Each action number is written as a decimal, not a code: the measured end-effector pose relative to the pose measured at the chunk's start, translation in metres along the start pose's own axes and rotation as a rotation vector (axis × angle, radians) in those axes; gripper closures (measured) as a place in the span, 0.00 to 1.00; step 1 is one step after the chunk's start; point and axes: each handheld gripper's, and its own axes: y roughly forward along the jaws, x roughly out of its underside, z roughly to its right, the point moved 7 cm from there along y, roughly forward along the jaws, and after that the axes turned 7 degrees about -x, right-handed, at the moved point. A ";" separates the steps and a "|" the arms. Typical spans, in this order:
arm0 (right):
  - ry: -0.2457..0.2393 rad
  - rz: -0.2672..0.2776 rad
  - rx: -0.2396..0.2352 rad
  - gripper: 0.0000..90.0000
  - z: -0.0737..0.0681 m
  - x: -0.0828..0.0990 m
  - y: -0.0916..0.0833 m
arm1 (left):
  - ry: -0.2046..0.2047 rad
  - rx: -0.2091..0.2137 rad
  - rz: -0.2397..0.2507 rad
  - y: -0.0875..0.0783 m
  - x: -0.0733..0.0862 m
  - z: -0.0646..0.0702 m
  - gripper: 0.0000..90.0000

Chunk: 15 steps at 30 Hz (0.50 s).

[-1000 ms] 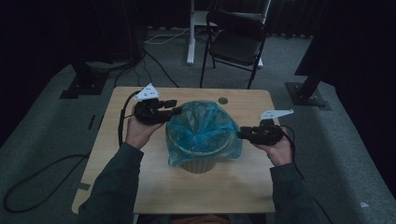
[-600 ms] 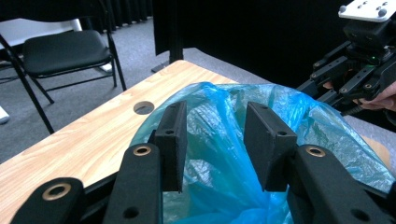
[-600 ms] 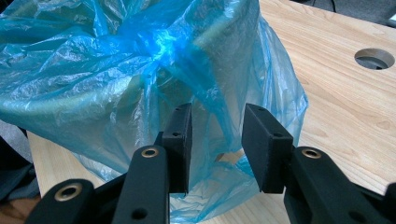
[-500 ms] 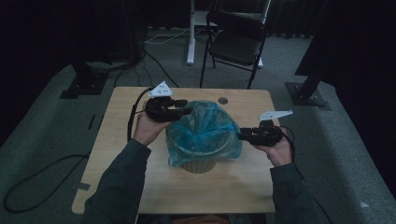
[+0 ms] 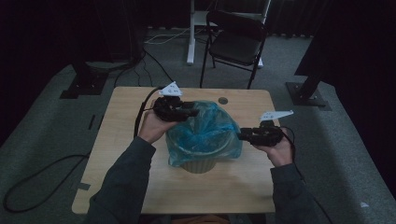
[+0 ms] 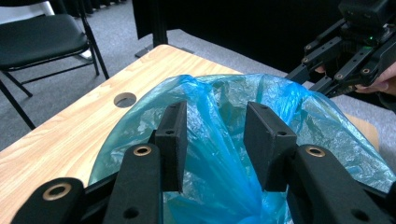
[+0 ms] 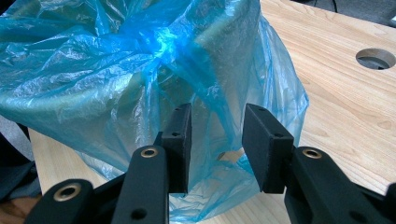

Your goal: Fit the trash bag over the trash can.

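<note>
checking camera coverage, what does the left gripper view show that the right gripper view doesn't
Left gripper view alone: the black chair, the right gripper across the blue bag, and the bag's open mouth from above.

Right gripper view alone: the bag's loose skirt hanging down to the table, and the bin's rim pressing through the plastic.

Both: the blue bag, the wooden table with its round hole, and a pair of open black jaws with bag plastic in front of them.

From up here I see the blue plastic bag [image 5: 205, 135] draped over a pale round bin [image 5: 198, 164] blocking the middle of the light wooden worktop [image 5: 121, 140]. Bare wood lies open on every side. Behind it, a black folding chair [image 5: 236, 44] stands, I think, well apart.
</note>
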 end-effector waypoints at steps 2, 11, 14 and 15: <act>0.000 0.002 0.000 0.69 0.000 0.000 0.000 | 0.007 0.005 -0.005 0.002 -0.002 0.001 0.66; 0.000 0.002 -0.006 0.69 0.000 0.001 -0.001 | 0.047 0.022 -0.030 0.011 -0.010 0.009 0.66; 0.000 0.002 -0.006 0.69 0.001 0.001 -0.001 | 0.063 0.026 -0.041 0.015 -0.012 0.012 0.66; 0.000 0.002 -0.006 0.69 0.001 0.001 -0.001 | 0.068 0.026 -0.043 0.016 -0.013 0.013 0.66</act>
